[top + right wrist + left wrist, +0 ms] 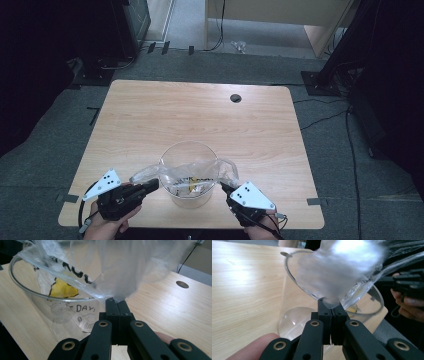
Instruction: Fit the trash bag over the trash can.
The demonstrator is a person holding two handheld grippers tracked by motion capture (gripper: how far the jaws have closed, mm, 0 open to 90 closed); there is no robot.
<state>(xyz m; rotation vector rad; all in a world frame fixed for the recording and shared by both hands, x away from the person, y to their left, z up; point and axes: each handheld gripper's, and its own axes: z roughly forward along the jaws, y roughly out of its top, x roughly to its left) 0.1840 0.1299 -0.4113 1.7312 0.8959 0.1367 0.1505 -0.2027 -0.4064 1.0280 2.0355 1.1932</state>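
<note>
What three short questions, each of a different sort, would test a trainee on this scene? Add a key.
1. True or false: the clear plastic bag lies flat on the table, outside the clear container.
2. What does the left gripper pinch?
A. the container's rim
B. the bag's edge
C. a cable
3. Fill in: the right gripper is shut on the ____.

Key
1. False: it sits inside the container, edges pulled over the rim.
2. B
3. bag
</note>
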